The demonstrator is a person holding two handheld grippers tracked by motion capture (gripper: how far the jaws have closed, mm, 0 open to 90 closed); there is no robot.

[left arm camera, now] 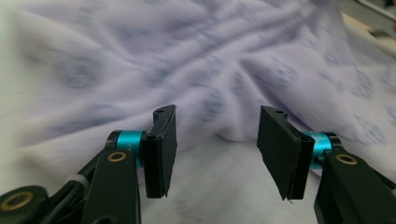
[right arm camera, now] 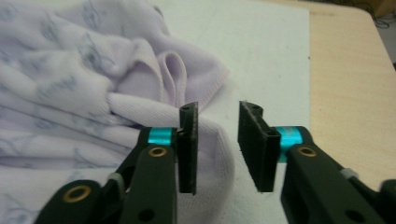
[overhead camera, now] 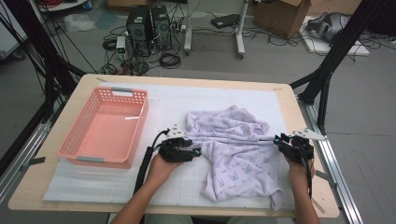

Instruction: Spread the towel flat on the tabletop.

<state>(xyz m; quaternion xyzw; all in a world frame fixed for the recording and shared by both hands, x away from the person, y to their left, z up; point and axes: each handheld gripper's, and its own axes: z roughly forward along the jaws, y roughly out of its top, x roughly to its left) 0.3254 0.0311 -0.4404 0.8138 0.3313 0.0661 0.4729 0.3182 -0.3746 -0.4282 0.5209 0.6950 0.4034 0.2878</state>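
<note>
A lilac cloth printed with small cat faces lies crumpled on the white mat, right of the table's middle. My left gripper sits at the cloth's left edge. Its jaws stand apart, low over the mat, with the cloth just ahead of the left gripper and nothing between the pads. My right gripper is at the cloth's right edge. In the right gripper view the right gripper is open, and a folded hem of the cloth reaches into the gap beside the left pad without being pinched.
A pink plastic basket stands empty on the left part of the table. The white gridded mat covers most of the wooden tabletop. Black frame poles and cables stand beyond the table's sides.
</note>
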